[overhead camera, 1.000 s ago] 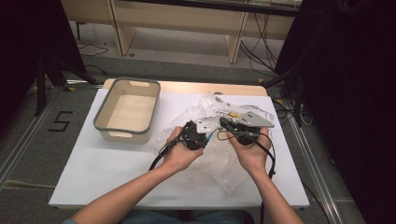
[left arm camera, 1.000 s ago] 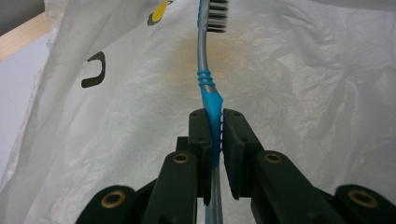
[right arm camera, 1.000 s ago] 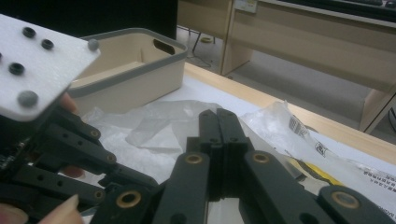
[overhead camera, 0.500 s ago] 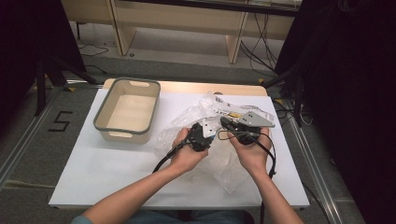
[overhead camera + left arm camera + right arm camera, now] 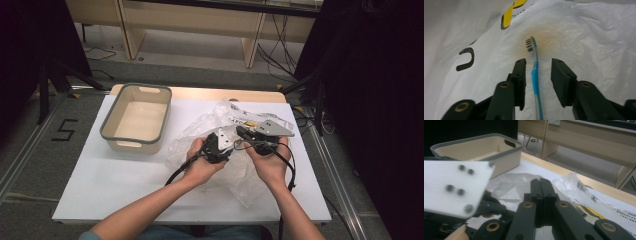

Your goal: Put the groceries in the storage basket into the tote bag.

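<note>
Toothbrush point(image 5: 535, 72) lies between left tool's point(image 5: 535, 65) apparently untouching jaws.

bin point(image 5: 135, 120) left of plastic bag point(image 5: 210, 130) on table point(image 5: 100, 180), toothbrush point(image 5: 534, 75) on bag

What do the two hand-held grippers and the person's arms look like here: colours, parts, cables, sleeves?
Both are black. The left hand-held gripper has flat rectangular jaw pads and brass-coloured pivot rivets, as does the right hand-held gripper. Black cables trail from each. The right one carries a grey three-cornered plate on top. Forearms are bare; a grey-blue sleeve edge shows.
</note>
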A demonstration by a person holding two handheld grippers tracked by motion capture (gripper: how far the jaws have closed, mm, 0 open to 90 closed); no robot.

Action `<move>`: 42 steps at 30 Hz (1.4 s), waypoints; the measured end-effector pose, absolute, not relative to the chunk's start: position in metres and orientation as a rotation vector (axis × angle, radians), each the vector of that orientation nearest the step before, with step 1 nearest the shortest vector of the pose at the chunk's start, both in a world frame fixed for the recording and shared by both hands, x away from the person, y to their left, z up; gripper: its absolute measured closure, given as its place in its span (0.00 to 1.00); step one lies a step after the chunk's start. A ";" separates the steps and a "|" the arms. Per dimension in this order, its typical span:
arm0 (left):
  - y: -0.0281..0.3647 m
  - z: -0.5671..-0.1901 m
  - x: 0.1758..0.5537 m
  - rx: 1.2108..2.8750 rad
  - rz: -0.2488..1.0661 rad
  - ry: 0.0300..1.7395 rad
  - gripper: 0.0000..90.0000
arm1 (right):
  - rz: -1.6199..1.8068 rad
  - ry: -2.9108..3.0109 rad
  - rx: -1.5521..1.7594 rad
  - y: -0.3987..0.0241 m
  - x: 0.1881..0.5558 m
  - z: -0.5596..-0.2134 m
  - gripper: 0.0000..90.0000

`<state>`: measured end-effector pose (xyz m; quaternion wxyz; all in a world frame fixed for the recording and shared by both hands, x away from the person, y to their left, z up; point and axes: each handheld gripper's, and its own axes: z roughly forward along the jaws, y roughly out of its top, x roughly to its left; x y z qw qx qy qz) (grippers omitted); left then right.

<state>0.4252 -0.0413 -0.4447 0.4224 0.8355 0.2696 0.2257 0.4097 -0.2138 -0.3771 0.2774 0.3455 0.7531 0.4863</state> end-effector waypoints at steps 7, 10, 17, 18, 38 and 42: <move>-0.019 -0.430 0.396 2.066 0.544 0.631 0.60 | 1.300 2.031 0.930 -0.213 0.408 -0.378 1.00; -0.006 -0.424 0.384 2.068 0.522 0.614 0.56 | 1.293 2.042 0.936 -0.214 0.406 -0.379 1.00; 0.029 -0.412 0.363 2.014 0.503 0.637 0.51 | 1.262 2.114 0.931 -0.215 0.400 -0.388 1.00; 0.033 -0.411 0.361 2.005 0.502 0.643 0.51 | 1.257 2.120 0.935 -0.215 0.399 -0.390 1.00; 0.092 -0.428 0.390 1.953 0.471 0.954 0.61 | 1.006 2.610 0.999 -0.217 0.391 -0.445 1.00; 0.096 -0.437 0.398 2.004 0.516 1.011 0.68 | 0.957 2.677 1.006 -0.218 0.390 -0.453 1.00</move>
